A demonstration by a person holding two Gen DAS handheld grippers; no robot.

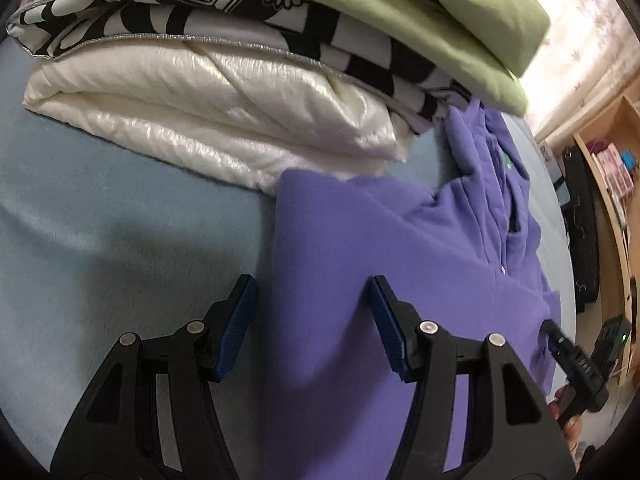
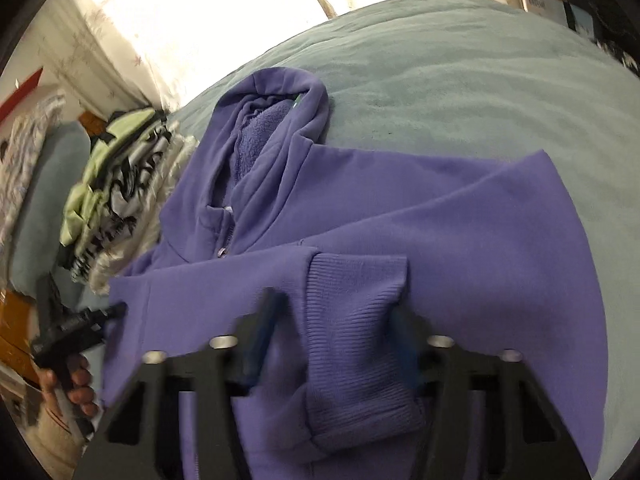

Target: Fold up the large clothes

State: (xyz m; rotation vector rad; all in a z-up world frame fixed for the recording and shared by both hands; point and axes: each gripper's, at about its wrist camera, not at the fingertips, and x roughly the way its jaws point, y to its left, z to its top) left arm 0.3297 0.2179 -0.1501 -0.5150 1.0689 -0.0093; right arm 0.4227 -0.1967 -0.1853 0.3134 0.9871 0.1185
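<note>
A purple hooded sweatshirt (image 2: 440, 216) lies flat on the pale blue bed (image 2: 460, 64), hood (image 2: 264, 128) toward the window, with a sleeve folded across the body so its ribbed cuff (image 2: 352, 320) lies on top. My right gripper (image 2: 334, 304) is open, its blue pads on either side of the cuff, just above it. My left gripper (image 1: 312, 284) is open and empty over the sweatshirt's left edge (image 1: 340, 248). The right gripper also shows in the left wrist view (image 1: 560, 340), and the left gripper in the right wrist view (image 2: 116, 310).
A stack of folded bedding lies beside the sweatshirt: white quilt (image 1: 208, 120), black-and-white cover (image 1: 192, 20), green blanket (image 1: 420, 12). A wooden shelf unit (image 1: 616, 184) and a black bag (image 1: 580, 216) stand past the bed's edge. Bright curtains (image 2: 192, 12) hang beyond the bed.
</note>
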